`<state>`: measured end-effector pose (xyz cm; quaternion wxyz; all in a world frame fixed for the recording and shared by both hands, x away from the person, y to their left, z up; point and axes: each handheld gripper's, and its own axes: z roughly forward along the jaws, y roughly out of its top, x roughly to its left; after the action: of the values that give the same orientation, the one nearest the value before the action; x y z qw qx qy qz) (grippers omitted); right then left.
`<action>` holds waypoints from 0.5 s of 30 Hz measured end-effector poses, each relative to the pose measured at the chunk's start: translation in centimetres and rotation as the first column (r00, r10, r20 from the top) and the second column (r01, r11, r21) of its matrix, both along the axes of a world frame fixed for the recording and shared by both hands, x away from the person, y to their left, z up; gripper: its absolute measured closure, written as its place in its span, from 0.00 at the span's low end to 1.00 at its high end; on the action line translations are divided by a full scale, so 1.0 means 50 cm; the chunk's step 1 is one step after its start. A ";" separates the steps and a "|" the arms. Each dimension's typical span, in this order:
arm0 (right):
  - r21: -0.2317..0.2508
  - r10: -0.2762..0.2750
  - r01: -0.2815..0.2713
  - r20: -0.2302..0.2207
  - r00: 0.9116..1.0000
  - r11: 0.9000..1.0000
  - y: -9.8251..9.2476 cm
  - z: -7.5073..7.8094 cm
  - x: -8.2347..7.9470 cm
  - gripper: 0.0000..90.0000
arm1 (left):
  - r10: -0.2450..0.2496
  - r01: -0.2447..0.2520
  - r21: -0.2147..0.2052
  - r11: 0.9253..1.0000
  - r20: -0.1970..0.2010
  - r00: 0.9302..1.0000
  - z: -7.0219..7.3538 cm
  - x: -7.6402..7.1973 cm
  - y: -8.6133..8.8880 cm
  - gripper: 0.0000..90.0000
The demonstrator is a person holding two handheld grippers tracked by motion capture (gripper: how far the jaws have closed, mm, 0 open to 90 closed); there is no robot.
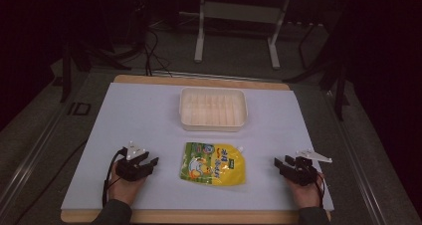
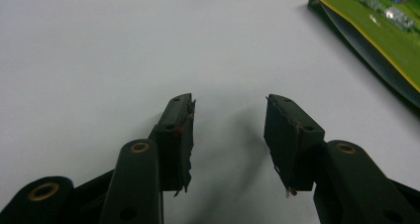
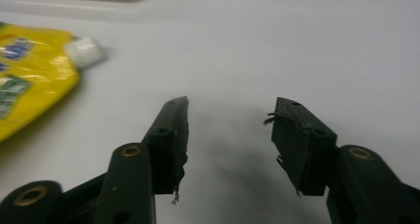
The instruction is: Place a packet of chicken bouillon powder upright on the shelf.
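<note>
**Pouch flat in the middle, both grippers parked either side**

So the pouch [image 1: 214, 164] is lying flat on the tabletop [image 1: 149, 115], yellow and green with a cartoon print, white cap [image 1: 240, 149] pointing up-right toward the far side. It's near the front edge, pretty much centered between the 2 hands. Just behind it, a bit apart, sits the cream tray [image 1: 213, 125], and it looks empty from the high view.

Left gripper [image 1: 149, 162] is off to the pouch's left, near but not touching. Its fingers [image 2: 179, 135] are spread apart with nothing between them, just white surface. You can see the pouch's green edge [image 2: 376, 50] off in the upper right corner of the left gripper view.

Right gripper [image 1: 281, 162] is on the other side, a little farther off. Fingers [image 3: 171, 135] also released and apart, nothing in them. The capped corner [image 3: 84, 52] shows up to the left in the right gripper view.

My read: this is the very start, nothing grabbed yet, and the pouch probably goes into the tray. Next move would need 1 gripper to swing in toward the pouch and get low enough to pinch an edge or the cap corner, since a flat floppy pouch won't give much to grab from above.
</note>
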<state>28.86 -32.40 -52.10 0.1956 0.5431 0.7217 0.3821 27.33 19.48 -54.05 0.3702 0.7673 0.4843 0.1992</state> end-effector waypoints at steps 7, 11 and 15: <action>0.045 0.048 -0.047 -0.022 0.999 0.998 0.019 0.000 0.000 0.58 | -0.018 0.018 0.005 1.000 0.010 1.000 0.000 0.001 0.004 0.62; 0.081 0.060 -0.058 -0.019 0.998 0.995 0.027 0.005 -0.005 0.58 | -0.018 0.018 0.002 1.000 0.008 1.000 0.000 0.001 0.005 0.62; 0.106 0.099 -0.096 -0.016 0.995 0.990 0.042 0.009 -0.020 0.61 | -0.037 0.037 0.027 0.999 0.004 0.999 -0.001 0.001 0.000 0.62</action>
<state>27.85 -30.31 -51.63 0.1401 0.5207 0.7282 0.4231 27.39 19.47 -54.09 0.3645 0.7807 0.4663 0.2006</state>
